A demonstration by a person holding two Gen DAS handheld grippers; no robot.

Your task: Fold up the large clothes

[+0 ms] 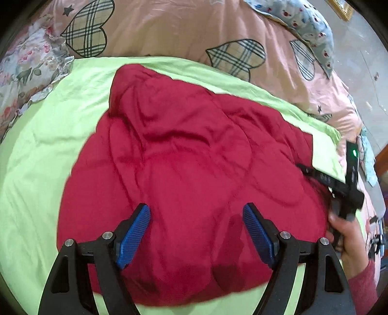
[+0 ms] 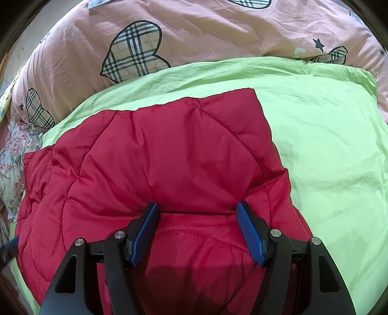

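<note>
A red quilted jacket (image 1: 189, 164) lies spread on a light green sheet (image 1: 36, 150); it also shows in the right wrist view (image 2: 157, 155), with one layer folded over another. My left gripper (image 1: 196, 213) is open and empty, hovering above the jacket's near part. My right gripper (image 2: 197, 210) is open and empty just above the folded edge of the jacket. In the left wrist view the right gripper's black body (image 1: 344, 189) and the hand holding it sit at the jacket's right edge.
A pink duvet with plaid hearts (image 1: 194, 29) lies behind the green sheet (image 2: 327, 145); it also shows in the right wrist view (image 2: 194, 36). A floral pillow (image 1: 26, 65) lies at the left, a blue floral cloth (image 1: 308, 21) at the back right.
</note>
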